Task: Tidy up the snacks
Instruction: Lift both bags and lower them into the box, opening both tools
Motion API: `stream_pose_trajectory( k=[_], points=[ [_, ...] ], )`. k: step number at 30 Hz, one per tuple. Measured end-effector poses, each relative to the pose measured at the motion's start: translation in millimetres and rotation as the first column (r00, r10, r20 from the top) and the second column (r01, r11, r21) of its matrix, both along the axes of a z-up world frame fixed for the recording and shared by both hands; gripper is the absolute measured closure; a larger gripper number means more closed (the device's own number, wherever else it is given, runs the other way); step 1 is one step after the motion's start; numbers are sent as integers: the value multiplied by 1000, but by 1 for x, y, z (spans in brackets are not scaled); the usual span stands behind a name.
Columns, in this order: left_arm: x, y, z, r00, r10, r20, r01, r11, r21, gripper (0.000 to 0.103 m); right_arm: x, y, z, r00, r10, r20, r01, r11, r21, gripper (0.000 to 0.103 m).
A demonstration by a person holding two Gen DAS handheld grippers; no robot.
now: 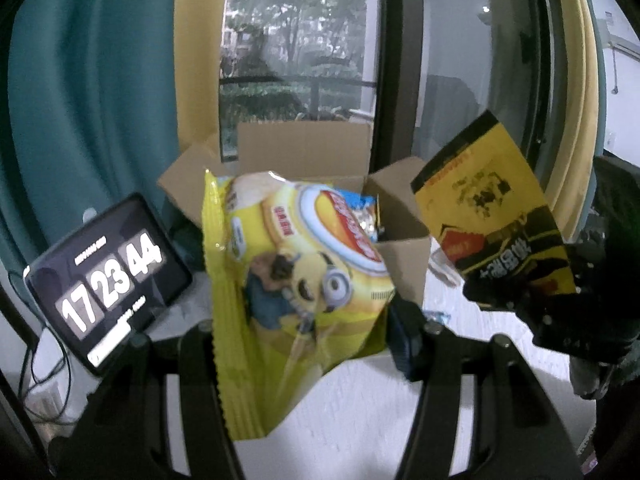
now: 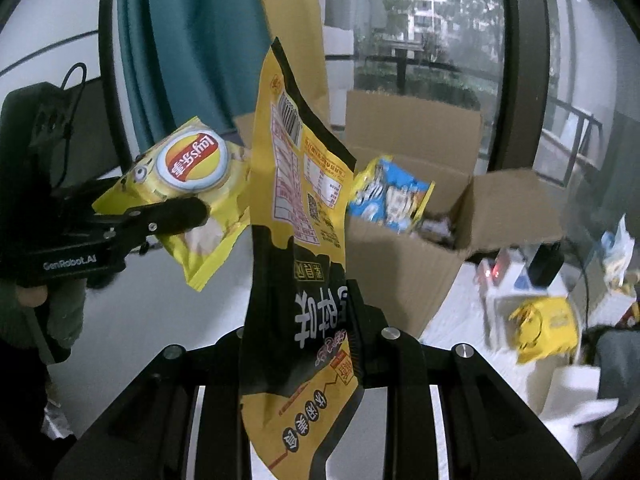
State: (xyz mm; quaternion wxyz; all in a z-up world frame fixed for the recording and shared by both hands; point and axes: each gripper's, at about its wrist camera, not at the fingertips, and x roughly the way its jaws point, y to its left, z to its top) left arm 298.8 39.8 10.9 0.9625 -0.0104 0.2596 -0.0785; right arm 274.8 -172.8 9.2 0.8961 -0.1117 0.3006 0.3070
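Both grippers clamp snacks above the open cardboard box (image 2: 404, 264): the left gripper (image 1: 304, 344) pinches a Lay's chip bag (image 1: 296, 264), the right gripper (image 2: 304, 344) a yellow-and-black pouch (image 2: 300, 208) that, held low by one end, could sag, snag a flap or slip.

Glossy chip bag (image 1: 296, 264), seemingly corrugated box (image 1: 304, 148)

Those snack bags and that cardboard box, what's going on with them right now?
A person is sorting snacks with a handheld gripper in each hand. The left gripper is shut on a yellow Minions chip bag, and the right gripper is shut on a yellow and black snack pouch. Both are held up in front of an open cardboard box, where a blue snack bag already pokes out. Neither held bag is in the box yet.
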Motion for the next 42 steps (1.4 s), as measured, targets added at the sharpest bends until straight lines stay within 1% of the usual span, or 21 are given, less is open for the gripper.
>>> stream_pose_trajectory(
  k=[6,12,16,21,24,27,30,33,40,41,42],
  points=[
    [22,8,18,999,6,48,-6,1000,6,46,28,-7,21,998,-31,48,30,999,20,76],
    [58,18,32,997,18,81,-18,1000,3,46,61,-15,36,995,-72,76,69,997,41,76],
    [90,20,33,996,31,82,-31,1000,-5,45,92,-21,43,991,-108,85,103,993,61,76],
    [130,22,26,997,38,68,-37,999,-20,43,129,-20,45,987,-140,84,134,988,71,76],
    [152,22,19,998,40,44,-39,999,-29,43,152,-18,42,988,-149,47,144,984,103,76],
    [173,21,10,999,41,19,-40,998,-41,43,172,-12,35,984,-166,56,161,983,82,76],
    [195,21,2,999,48,-4,-48,998,-42,43,191,-6,26,984,-174,43,171,983,71,76],
    [215,21,-8,998,65,-26,-66,998,-19,43,210,3,16,981,-186,51,184,982,34,75],
    [246,26,-26,992,72,-99,-76,997,-28,41,251,19,-8,975,-219,31,220,974,-44,75],
    [250,27,-29,991,76,-110,-80,996,-32,40,254,20,-11,974,-223,33,225,973,-56,76],
    [253,28,-33,989,82,-125,-87,996,-34,35,259,23,-15,973,-229,35,231,970,-76,76]
  ],
)
